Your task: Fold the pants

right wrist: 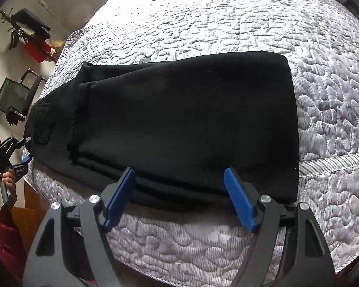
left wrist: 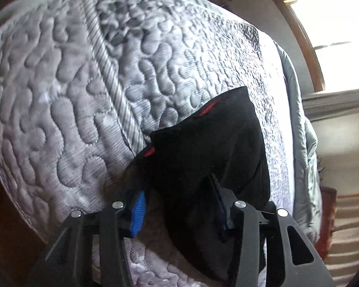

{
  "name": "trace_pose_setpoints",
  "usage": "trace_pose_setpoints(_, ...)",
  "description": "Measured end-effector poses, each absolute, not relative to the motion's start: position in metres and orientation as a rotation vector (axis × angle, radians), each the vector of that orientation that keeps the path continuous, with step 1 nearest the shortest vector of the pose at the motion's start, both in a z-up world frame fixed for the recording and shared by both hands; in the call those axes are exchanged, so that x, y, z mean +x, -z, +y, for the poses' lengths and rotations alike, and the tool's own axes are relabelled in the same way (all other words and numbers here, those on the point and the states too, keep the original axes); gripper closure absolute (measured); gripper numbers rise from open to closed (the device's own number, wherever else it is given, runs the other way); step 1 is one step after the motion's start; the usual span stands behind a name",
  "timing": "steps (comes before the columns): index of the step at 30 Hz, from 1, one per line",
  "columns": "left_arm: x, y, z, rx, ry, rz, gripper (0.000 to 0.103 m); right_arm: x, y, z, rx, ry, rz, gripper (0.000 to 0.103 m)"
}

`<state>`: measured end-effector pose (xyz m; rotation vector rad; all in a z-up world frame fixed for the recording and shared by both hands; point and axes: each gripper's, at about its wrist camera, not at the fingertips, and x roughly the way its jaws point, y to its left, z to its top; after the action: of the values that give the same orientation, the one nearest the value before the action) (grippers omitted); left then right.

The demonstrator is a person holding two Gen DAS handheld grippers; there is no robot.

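1. The black pants [right wrist: 179,124] lie folded lengthwise on a bed, on a grey-white quilted bedspread [right wrist: 251,24]. In the right wrist view they run across the picture from a squared folded end at the right to the waist end at the left, where a patch pocket [right wrist: 42,123] shows.

2. The right tongs [right wrist: 180,197] hang over the near long edge of the pants, about midway along it. Their two blue pads [right wrist: 240,203] stand wide apart, one to each side, tips at or just above the cloth edge. Nothing is pinched between them: they are released.

3. The left tongs [right wrist: 27,149] sit at the waist end of the pants, at the far left of the right wrist view, held by a hand [right wrist: 6,179] in a red sleeve [right wrist: 4,239].

4. In the left wrist view the left tongs [left wrist: 177,196] straddle a bunched part of the black cloth [left wrist: 203,143]. The cloth fills the gap and hides most of the right pad; the left blue pad [left wrist: 137,215] lies against the cloth's edge.

5. Whether the left tongs truly squeeze the cloth or only enclose it, I cannot tell.

6. Red marks [left wrist: 207,107] show on the pants near that end.
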<state>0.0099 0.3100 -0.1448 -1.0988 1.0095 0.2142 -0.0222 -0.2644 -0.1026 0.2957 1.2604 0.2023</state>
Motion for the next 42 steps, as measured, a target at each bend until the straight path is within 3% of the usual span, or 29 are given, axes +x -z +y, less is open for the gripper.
trace_pose_setpoints(4,-0.003,0.165,0.312,-1.252,-0.187,1.027,0.054,-0.020,0.105,-0.260,0.275,-0.205,1.258,0.023)
trace_pose_setpoints(9,-0.003,0.166,0.311,-1.246,-0.183,1.009,0.055,-0.023,0.105,-0.261,0.269,-0.219,1.249,0.023)
trace_pose_setpoints(12,0.004,0.168,0.313,-1.274,-0.187,1.008,0.060,-0.022,0.105,-0.263,0.285,-0.223,1.247,0.023)
trace_pose_setpoints(16,0.013,0.169,0.314,-1.353,-0.205,0.966,0.079,-0.024,0.106,-0.267,0.303,-0.231,1.237,0.023)
trace_pose_setpoints(24,0.008,0.136,0.294,-1.271,-0.180,0.840,0.088,-0.026,0.104,-0.269,0.312,-0.242,1.233,0.023)
trace_pose_setpoints(35,0.032,0.037,0.201,-0.742,0.013,0.707,0.089,-0.032,0.094,-0.283,0.394,-0.218,1.215,0.023)
trace_pose_setpoints(42,0.025,0.010,0.118,-0.451,0.165,0.692,0.089,-0.037,0.090,-0.294,0.410,-0.205,1.199,0.023)
